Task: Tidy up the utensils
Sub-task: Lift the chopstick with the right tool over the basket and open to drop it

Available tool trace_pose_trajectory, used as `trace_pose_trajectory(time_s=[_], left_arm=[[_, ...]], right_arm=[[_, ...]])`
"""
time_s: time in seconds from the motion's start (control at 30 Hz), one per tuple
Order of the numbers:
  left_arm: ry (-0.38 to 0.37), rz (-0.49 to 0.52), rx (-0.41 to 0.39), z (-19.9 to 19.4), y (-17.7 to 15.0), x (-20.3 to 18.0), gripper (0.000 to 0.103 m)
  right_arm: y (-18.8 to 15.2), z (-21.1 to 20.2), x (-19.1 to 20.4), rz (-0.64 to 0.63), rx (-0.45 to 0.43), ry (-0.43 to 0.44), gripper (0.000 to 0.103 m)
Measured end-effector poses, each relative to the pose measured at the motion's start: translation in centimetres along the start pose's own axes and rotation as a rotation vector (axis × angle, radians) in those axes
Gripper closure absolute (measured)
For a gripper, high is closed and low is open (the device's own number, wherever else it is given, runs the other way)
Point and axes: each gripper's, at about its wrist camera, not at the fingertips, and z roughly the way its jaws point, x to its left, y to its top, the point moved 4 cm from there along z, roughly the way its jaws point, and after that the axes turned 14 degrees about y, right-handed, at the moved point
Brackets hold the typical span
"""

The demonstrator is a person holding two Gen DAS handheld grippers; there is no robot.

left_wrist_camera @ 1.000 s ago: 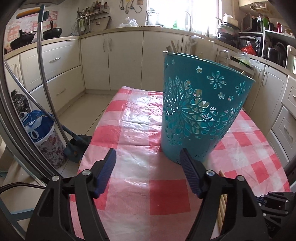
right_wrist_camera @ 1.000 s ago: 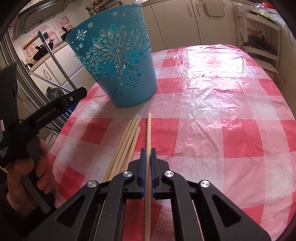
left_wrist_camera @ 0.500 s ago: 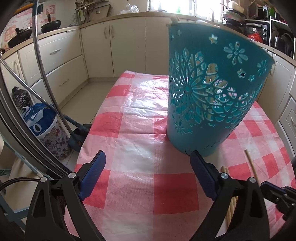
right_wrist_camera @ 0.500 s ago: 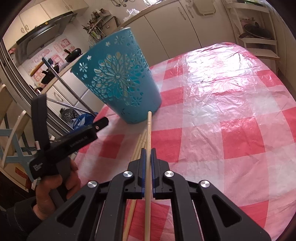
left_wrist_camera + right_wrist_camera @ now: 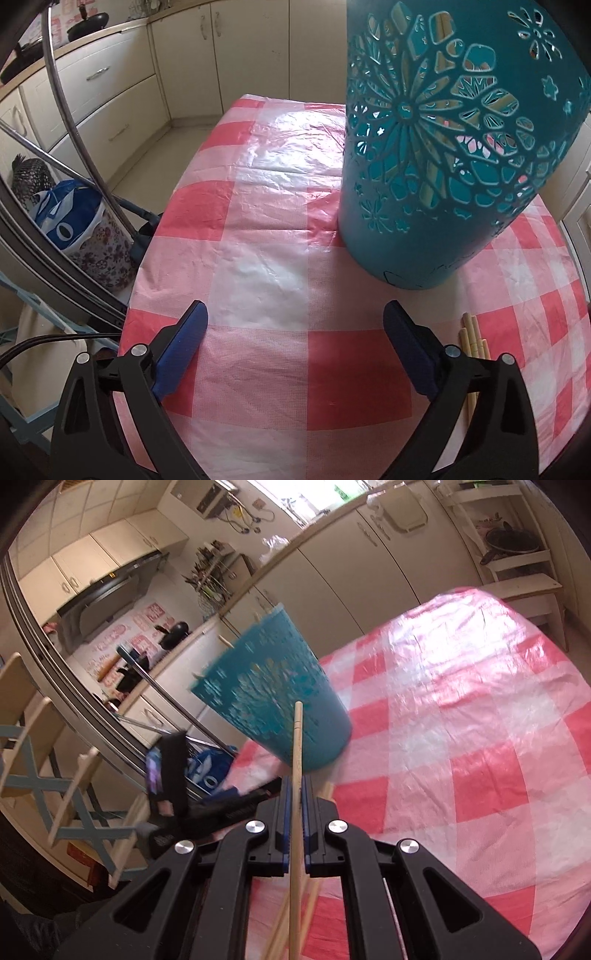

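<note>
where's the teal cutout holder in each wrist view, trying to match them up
Left wrist: the teal holder fills the upper right, standing on the checked tablecloth ahead of the right finger pad.
Right wrist: the holder, blurred, sits at centre left, just beyond the tip of the chopstick clamped in the right gripper.
Shared landmark: the loose chopsticks lying near the holder's base, seen under the gripper.

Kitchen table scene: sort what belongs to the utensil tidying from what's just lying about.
Job:
- tall teal plastic cut-out bucket
- wooden chopstick pinched in the right tool
- loose wooden chopsticks on the table

Lying about:
- blue-and-white bag
- black wok
</note>
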Motion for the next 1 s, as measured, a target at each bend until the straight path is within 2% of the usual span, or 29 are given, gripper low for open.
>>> trace_pose_trajectory(time_s=[0.1,0.23,0.43,0.6,0.7,0.8,0.87,1.0], left_arm=[[-0.006,0.002,0.001,-0.2,0.0,-0.2,0.009],[-0.014,-0.001,0.002,-0.2,0.1,-0.3,0.008],[-0.019,-0.005,0.002,-0.1,0.2,-0.1,0.008],[-0.023,-0.008,0.001,-0.1,0.2,-0.1,0.008],[-0.026,-0.010,0.000,0.0,0.2,0.0,0.008],[-0.030,-0.010,0.001,0.1,0.2,0.0,0.008],[-0.033,-0.011,0.001,0.1,0.2,0.0,0.008],[-0.035,-0.012,0.000,0.1,0.2,0.1,0.008]], right_arm=[[1.9,-0.9,1.6,0.001,-0.064,0.051,0.097],[6.2,-1.2,4.2,-0.031,-0.154,0.106,0.097],[13.2,0.9,8.7,-0.119,-0.290,0.161,0.097],[17.2,4.2,9.9,-0.159,-0.388,0.131,0.097],[18.4,6.4,9.8,-0.181,-0.416,0.070,0.097],[18.3,8.6,9.1,-0.226,-0.400,-0.007,0.097],[17.3,10.6,8.3,-0.263,-0.344,-0.072,0.097],[14.7,12.0,7.2,-0.307,-0.240,-0.124,0.093]])
